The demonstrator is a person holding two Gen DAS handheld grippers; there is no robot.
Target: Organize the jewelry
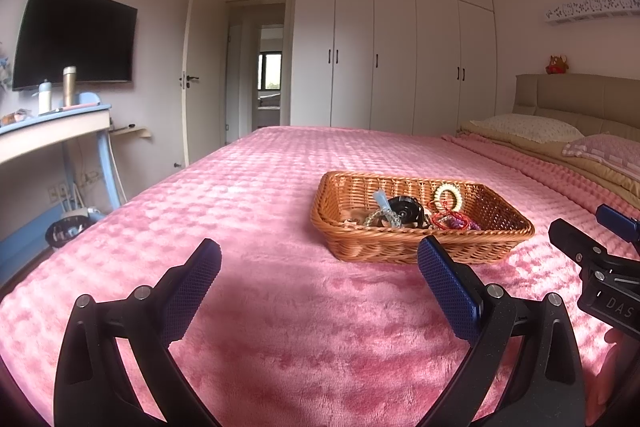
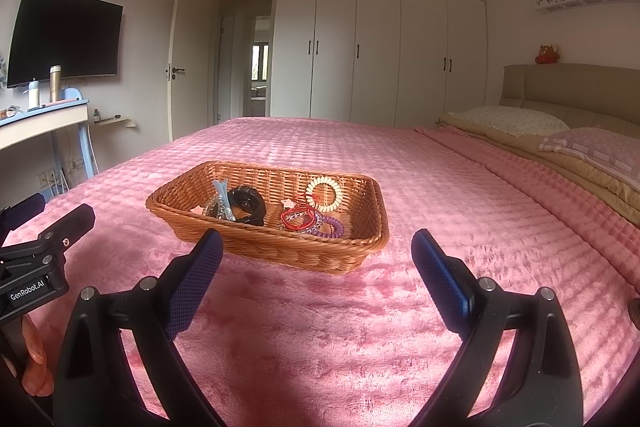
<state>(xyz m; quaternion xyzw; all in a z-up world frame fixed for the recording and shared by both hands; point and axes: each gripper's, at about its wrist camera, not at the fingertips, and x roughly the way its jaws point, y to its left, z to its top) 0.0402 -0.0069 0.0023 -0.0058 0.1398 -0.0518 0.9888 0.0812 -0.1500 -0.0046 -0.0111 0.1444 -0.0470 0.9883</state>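
Woven rattan rectangular basket (image 2: 280,247) is holding all jewelry on the pink plush bedspread (image 2: 320,327), fitting start or finish, while left gripper (image 1: 320,279) and right gripper (image 2: 316,267) are hovering wide open, gripping nothing.

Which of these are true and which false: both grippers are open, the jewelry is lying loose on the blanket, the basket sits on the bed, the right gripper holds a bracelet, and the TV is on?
1. Both grippers are open. True: the left gripper and the right gripper each have their fingers spread wide with nothing between them.
2. The jewelry lies loose on the blanket. False: the jewelry is inside the wicker basket.
3. The basket sits on the bed. True: it rests on the pink blanket.
4. The right gripper holds a bracelet. False: it is empty, short of the basket.
5. The TV is on. False: the TV screen is dark.
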